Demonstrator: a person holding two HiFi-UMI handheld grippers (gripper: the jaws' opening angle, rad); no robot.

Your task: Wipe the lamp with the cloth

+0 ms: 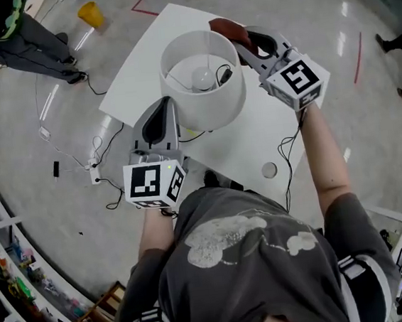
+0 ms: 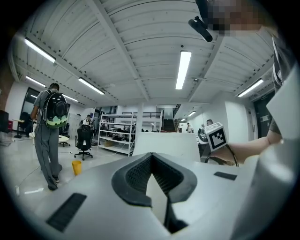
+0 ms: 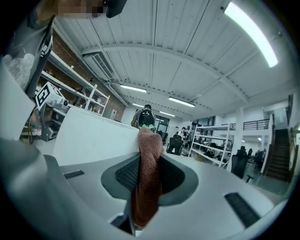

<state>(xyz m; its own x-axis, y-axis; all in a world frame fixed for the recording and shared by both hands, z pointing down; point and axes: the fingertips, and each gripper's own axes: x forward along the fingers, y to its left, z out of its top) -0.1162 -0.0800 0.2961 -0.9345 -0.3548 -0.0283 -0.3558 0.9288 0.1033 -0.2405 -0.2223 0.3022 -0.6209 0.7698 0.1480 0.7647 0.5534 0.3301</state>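
Observation:
The white lamp (image 1: 208,103) stands on the white table (image 1: 254,140), its drum shade open at the top with the bulb (image 1: 203,80) showing inside. My left gripper (image 1: 162,116) is at the shade's near-left side, jaws shut on a thin white edge of the lamp shade (image 2: 165,144). At the far-right rim of the shade my right gripper (image 1: 244,39) is shut on a red-brown cloth (image 1: 227,26). In the right gripper view the cloth (image 3: 147,178) hangs between the pads and pokes past the tips, beside the shade's wall (image 3: 96,136).
A small white disc (image 1: 269,169) lies near the table's front edge. Black cables run off the table to a power strip (image 1: 94,176) on the floor. A yellow bin (image 1: 90,13) and a person (image 1: 28,40) are at far left; shelves line the left.

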